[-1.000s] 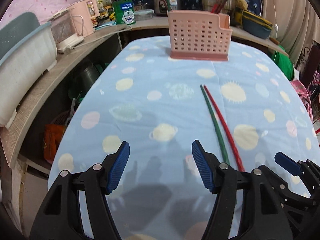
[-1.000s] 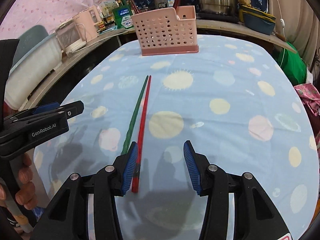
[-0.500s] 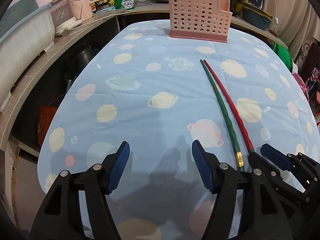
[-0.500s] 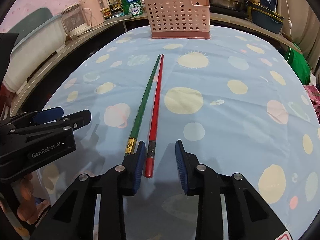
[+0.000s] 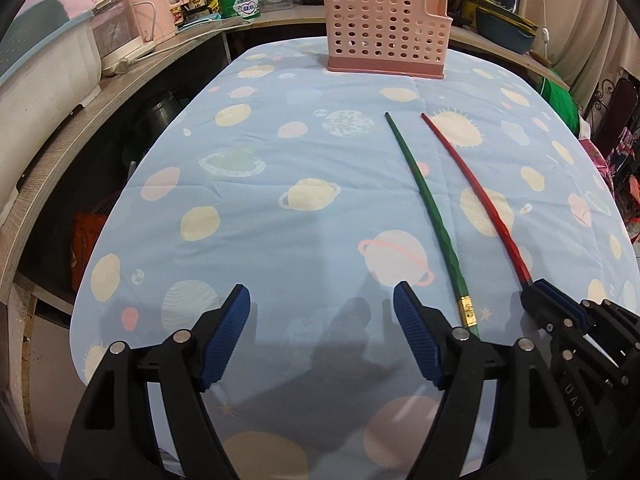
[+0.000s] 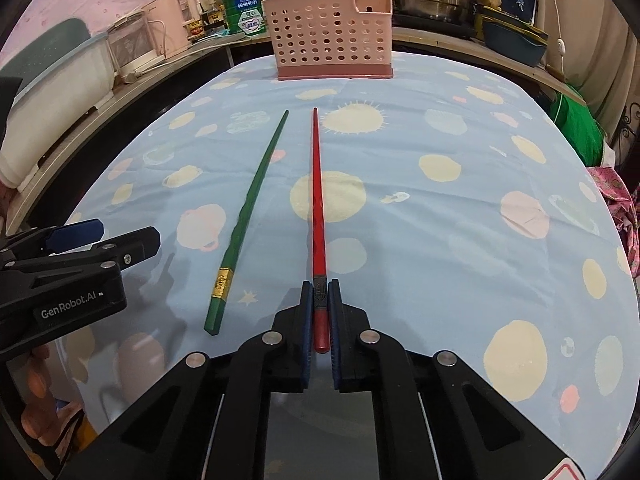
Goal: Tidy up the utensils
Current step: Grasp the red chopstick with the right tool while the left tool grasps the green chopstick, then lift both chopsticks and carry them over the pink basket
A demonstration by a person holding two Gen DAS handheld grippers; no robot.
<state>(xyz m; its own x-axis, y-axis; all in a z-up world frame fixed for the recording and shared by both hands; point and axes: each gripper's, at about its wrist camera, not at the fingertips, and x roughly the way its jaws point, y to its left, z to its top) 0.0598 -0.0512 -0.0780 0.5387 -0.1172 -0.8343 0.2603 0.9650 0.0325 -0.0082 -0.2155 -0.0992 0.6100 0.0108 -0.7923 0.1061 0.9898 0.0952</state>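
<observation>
My right claw (image 6: 320, 312) has just clamped tight; my left claw (image 5: 322, 336), just beside it, has spread wider, nothing between its pads.

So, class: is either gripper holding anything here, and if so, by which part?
The right gripper is shut on the red chopstick, gripping its thick handle end. The left gripper is open and holds nothing.

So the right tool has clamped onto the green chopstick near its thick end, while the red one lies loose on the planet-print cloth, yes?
Not quite: the colours are swapped. The right wrist view shows the right tool clamped on the red chopstick near its thick end, its jaws having just closed on it. The green chopstick is the one lying loose on the planet-print cloth.
</observation>
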